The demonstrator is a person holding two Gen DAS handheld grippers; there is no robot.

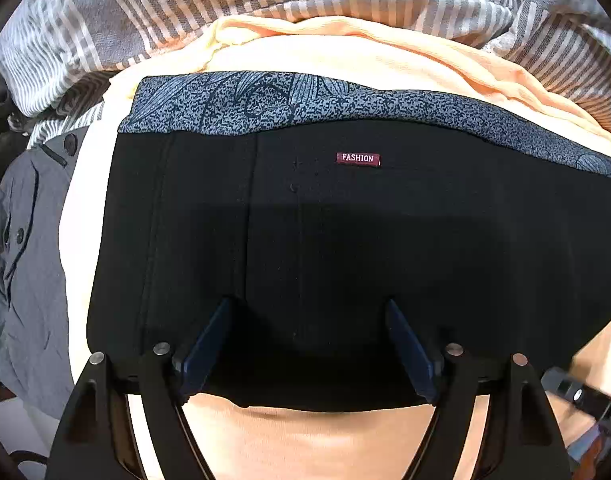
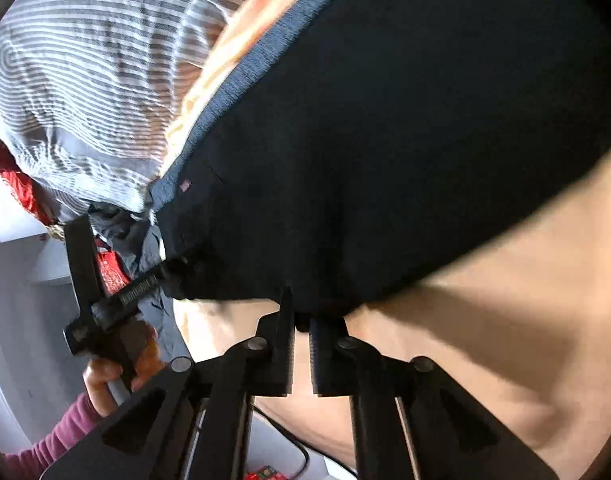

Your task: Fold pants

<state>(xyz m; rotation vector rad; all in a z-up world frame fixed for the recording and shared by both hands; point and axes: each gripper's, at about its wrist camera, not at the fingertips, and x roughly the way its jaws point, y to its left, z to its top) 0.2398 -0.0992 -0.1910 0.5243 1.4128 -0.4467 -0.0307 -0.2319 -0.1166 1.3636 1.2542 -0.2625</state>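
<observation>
Your left gripper [image 1: 307, 344] is hanging released over the pants [image 1: 345, 248], which are spreading toward twelve o'clock. Your right gripper [image 2: 301, 328] is clenching the pants' hem at twelve o'clock.

The left gripper [image 1: 309, 344] is built of matte black linkage arms pinned with 4 round silver rivets, and its 2 fingers are faced with dark blue pads [image 1: 209, 344]. The right gripper [image 2: 301, 344] is likewise black (ribbed inner pads). A magenta sleeve [image 2: 57, 436] and bare hand [image 2: 117, 364] are seen.

Your black pants [image 1: 325, 240], folded flat, with a blue patterned waistband and a maroon FASHION label.
</observation>
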